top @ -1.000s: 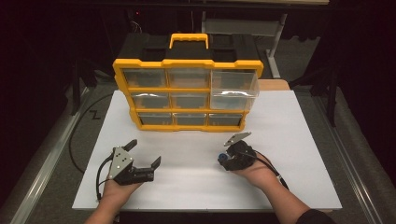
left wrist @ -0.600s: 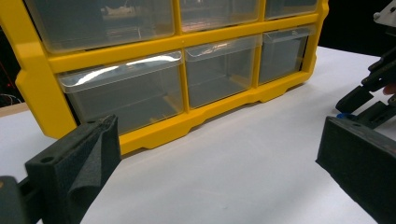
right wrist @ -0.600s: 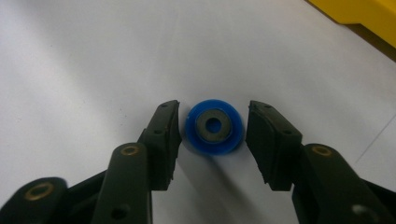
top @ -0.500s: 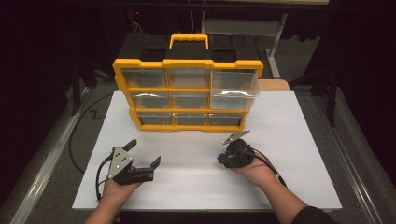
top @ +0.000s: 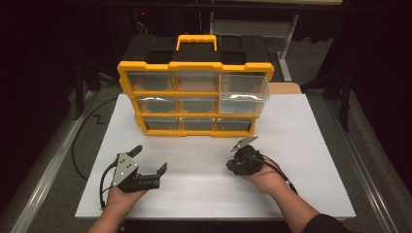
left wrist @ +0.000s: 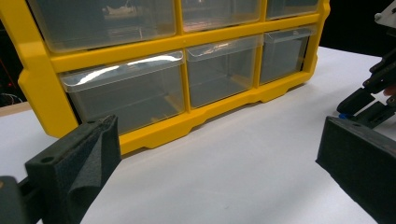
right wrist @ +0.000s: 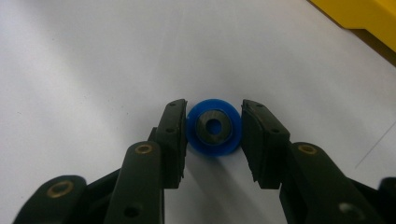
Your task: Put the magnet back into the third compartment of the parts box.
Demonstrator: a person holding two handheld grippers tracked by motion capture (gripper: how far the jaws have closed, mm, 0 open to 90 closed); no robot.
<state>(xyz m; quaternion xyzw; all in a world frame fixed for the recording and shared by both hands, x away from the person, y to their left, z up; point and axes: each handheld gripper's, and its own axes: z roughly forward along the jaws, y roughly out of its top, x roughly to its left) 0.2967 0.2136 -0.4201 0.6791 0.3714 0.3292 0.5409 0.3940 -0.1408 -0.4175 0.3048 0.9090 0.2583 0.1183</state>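
in the left gripper view the yellow organizer [left wrist: 154,126] runs off the top and left edges, its drawer contents a blur. in the high view the blue disc is too small to see at the right gripper [top: 236,164].

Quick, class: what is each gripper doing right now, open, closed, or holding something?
Left gripper: open, jaws wide apart, holding nothing.
Right gripper: closed on a small blue wheel with a metal hub.

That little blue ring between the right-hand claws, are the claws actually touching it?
Touching. In the right gripper view the blue ring sits between the right gripper jaws, and both pads meet its rim with no white table showing between them.
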